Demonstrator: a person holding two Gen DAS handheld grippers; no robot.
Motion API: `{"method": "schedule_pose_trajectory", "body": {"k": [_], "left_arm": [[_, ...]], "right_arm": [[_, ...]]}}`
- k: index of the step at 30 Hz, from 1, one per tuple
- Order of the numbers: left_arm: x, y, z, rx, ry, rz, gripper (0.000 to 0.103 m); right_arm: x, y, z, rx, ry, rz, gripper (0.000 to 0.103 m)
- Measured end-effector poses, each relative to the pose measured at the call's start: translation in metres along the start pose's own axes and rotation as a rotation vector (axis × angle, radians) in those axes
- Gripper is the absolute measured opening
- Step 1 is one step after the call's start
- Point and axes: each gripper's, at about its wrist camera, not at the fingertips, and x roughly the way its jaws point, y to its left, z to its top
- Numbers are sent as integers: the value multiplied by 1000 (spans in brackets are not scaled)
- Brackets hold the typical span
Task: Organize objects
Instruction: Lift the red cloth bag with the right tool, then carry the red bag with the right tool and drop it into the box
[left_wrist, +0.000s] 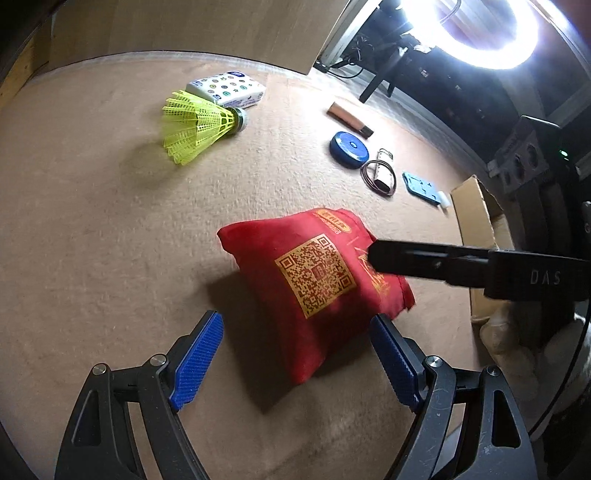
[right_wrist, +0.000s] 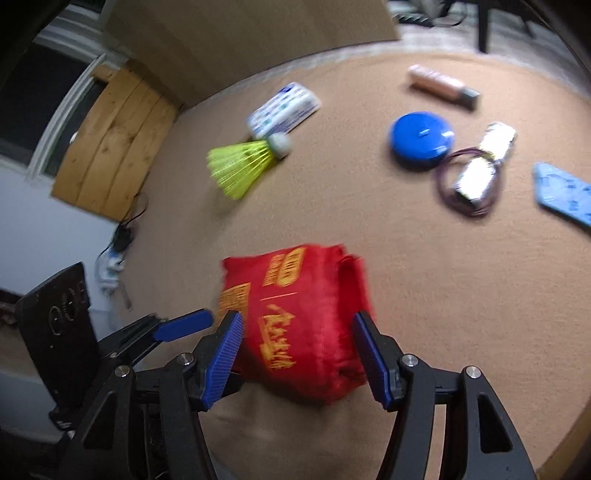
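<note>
A folded red cloth bag (right_wrist: 299, 321) with a gold QR code and gold lettering is held off a tan carpeted surface (left_wrist: 92, 229), casting a shadow beneath it. In the right wrist view it sits at the lower centre of the frame, and the right gripper (right_wrist: 297, 354) is clamped on it: both blue pads press against the sides of the fabric, which bulges between them. This view is slightly blurred.

In the left wrist view the bag appears at centre, a little right, with the right gripper's black finger reaching in from the right edge and lying across its upper right corner. The left gripper (left_wrist: 295, 358) fills the bottom of the frame with its blue pads spread wide. The left pad stands clear of the bag; the right pad is just beside the bag's lower right corner, and whether it touches cannot be told. It grasps nothing.

The other items lie on the carpet beyond the bag. A yellow plastic shuttlecock (left_wrist: 201, 125) is at upper left, its cork end next to a white tissue pack (left_wrist: 226, 88) with coloured dots. At upper right are a pink tube (left_wrist: 349, 116) with a dark cap, a round blue tape measure (left_wrist: 349, 149), a small white packet (left_wrist: 382, 177) ringed by a thin loop of dark cord, and a light blue flat piece (left_wrist: 423, 188). A cardboard box (left_wrist: 476, 214) stands open at the right edge. A bright ring light (left_wrist: 487, 33) glares in the upper right corner.
</note>
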Motion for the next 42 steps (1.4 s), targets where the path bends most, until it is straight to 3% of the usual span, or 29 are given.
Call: {"method": "schedule_pose_trajectory", "body": {"k": [3, 9, 15, 18, 25, 34, 42], "left_arm": [[4, -2, 6, 0, -1, -8, 84], [13, -9, 9, 18, 18, -23, 82], [19, -16, 9, 46, 31, -32, 76], [20, -18, 10, 52, 28, -37, 72], [20, -32, 16, 82, 23, -41, 66], [30, -82, 28, 168, 21, -74, 66], [29, -160, 47, 304, -15, -150, 66]], "right_arm": [[-11, -13, 0, 31, -35, 5, 58], [-3, -14, -5, 31, 18, 69, 58], [6, -12, -7, 46, 10, 76, 58], [6, -11, -7, 37, 10, 80, 48], [-3, -12, -11, 29, -3, 72, 45], [-43, -33, -22, 62, -76, 49, 45], [-118, -63, -34, 100, -215, -1, 45]]}}
